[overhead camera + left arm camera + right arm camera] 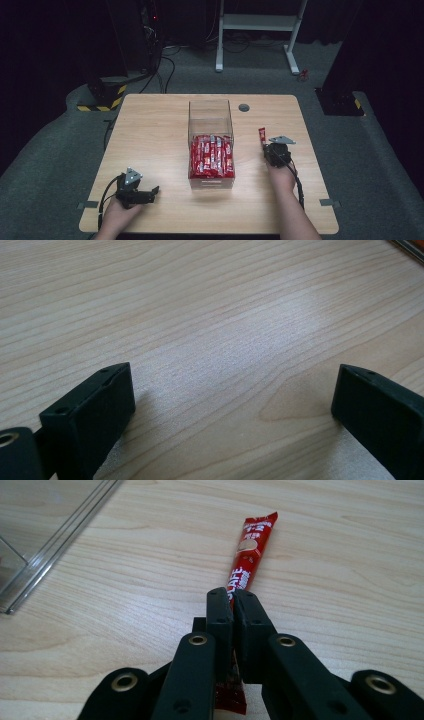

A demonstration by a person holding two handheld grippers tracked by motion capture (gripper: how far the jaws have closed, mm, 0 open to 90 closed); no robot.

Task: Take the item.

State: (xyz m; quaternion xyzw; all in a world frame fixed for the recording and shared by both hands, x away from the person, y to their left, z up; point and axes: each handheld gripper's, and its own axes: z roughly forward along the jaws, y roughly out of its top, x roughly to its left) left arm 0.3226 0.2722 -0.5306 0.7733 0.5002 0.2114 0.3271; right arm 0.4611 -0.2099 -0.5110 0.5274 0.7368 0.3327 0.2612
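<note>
Right gripper (233, 597) clamped on red sachet (248, 555); its view reads "CAFE", high view can't. Left gripper (232, 390) jaws apart over bare table (210, 300).

on the red sachet (248, 555) white capitals run along its length; the part above the tool's pads reads roughly "cafe", the start hidden and the rest too blurred to tell. the red sachets in the clear box (212, 156) bear white print too small to read.
</note>
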